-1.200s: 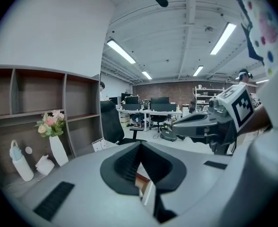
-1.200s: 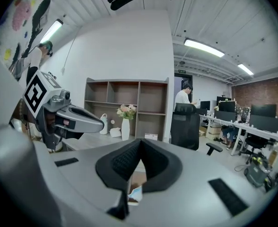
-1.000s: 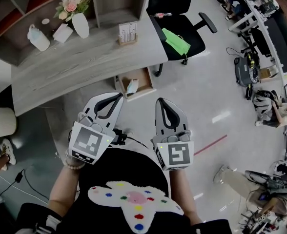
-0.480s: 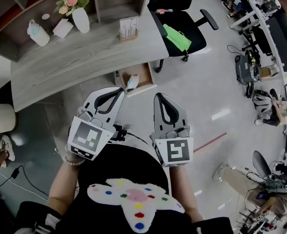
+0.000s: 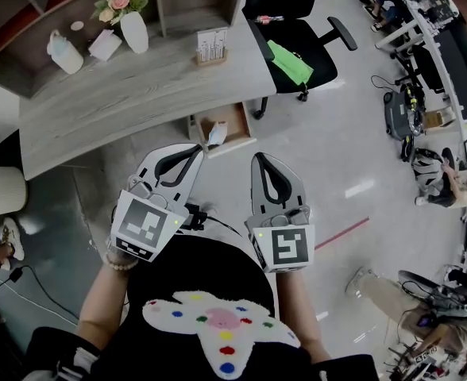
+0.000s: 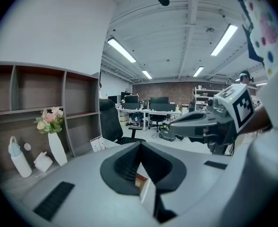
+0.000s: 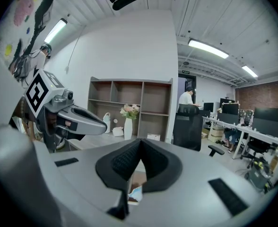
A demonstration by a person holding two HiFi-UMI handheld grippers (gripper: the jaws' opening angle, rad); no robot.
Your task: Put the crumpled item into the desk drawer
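Pale crumpled item (image 5: pixel 216 133) lying in open drawer (image 5: pixel 237 119) below worktop (image 5: pixel 138 86) — placed, by the look of it. Left tongs (image 5: pixel 187 154) and right tongs (image 5: pixel 264 165) shut, empty, held back near body; barely shifted over the last second. Drawer partly hidden under worktop edge — item too small to identify.
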